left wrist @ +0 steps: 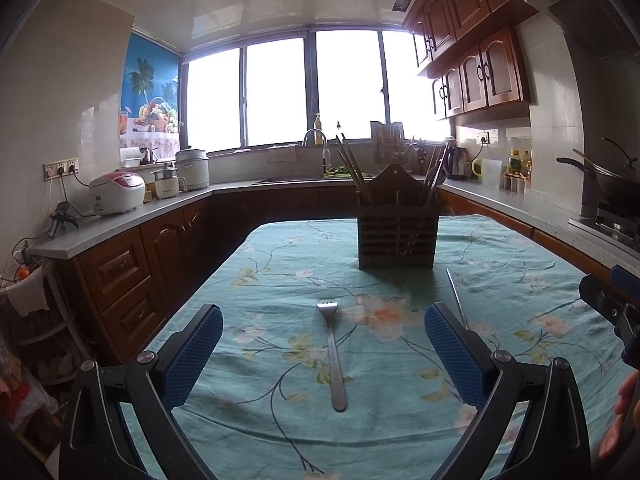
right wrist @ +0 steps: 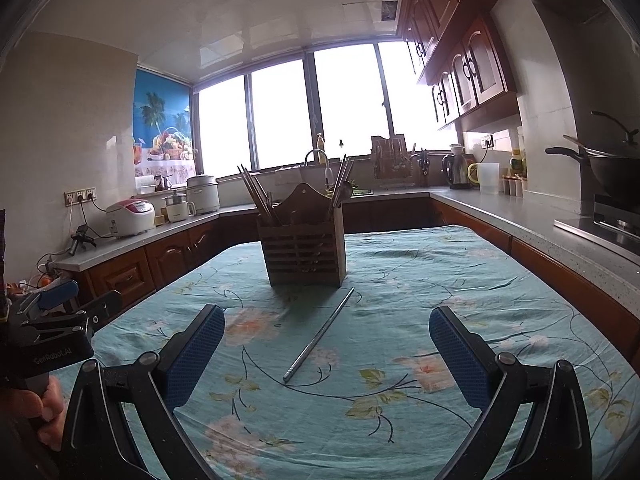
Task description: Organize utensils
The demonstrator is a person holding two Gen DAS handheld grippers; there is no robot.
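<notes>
Lying flat on the floral tablecloth, between the spread fingers of the left gripper: fork, tines pointed away, handle end nearest. Judged light, rigid, smooth steel, likely slippery against the pads; best pinched across the narrow handle near mid-length, low to the cloth. Seen ahead of the right gripper, likewise wide open and empty: single metal chopstick, slanted, far tip almost at the base of the wooden holder. Judged thin, stiff, prone to roll; best taken across mid-shaft. Stood beyond both claws: holder, slatted, already stocked with chopsticks and other utensils. Soft cloth likely to wrinkle under a low grasp.
</notes>
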